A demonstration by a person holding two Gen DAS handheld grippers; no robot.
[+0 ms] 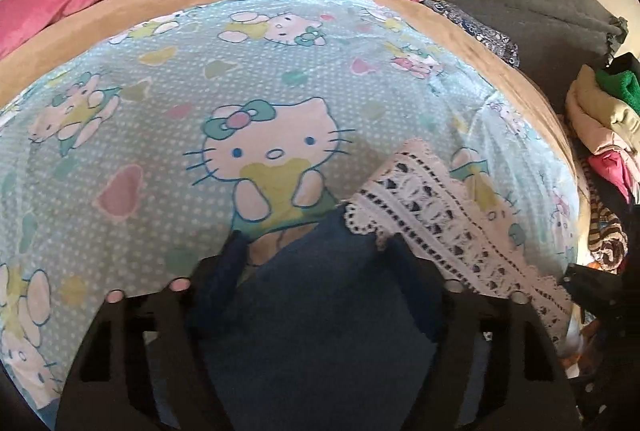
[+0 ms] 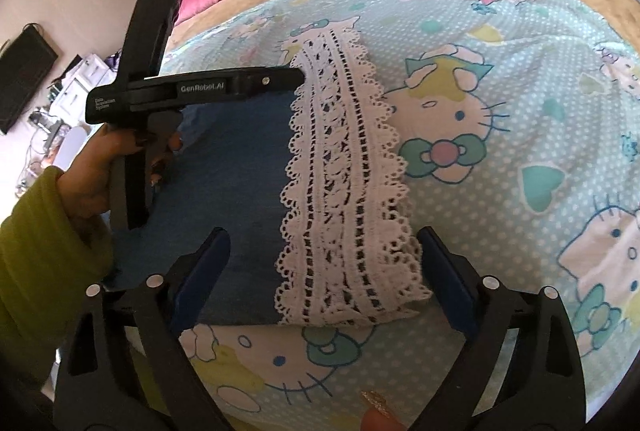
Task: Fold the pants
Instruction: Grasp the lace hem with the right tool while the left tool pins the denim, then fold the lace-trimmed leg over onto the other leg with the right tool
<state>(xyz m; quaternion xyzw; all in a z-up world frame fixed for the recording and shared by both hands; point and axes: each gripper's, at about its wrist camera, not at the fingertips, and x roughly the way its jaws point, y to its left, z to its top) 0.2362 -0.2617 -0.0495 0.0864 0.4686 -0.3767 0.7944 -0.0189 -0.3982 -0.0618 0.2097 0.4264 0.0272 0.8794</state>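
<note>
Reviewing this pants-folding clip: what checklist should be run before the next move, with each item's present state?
1. Pants lying flat on the bedsheet: ok.
2. Lace hem lying smooth, not bunched: ok.
3. Left hand-held gripper gripping the far edge: cannot tell; blue cloth sits between its fingers, but whether they press on it is unclear.
4. Right hand-held gripper gripping the near edge: not ok; jaws open, astride the cloth.
5. Bare sheet beyond the lace to fold onto: ok.
</note>
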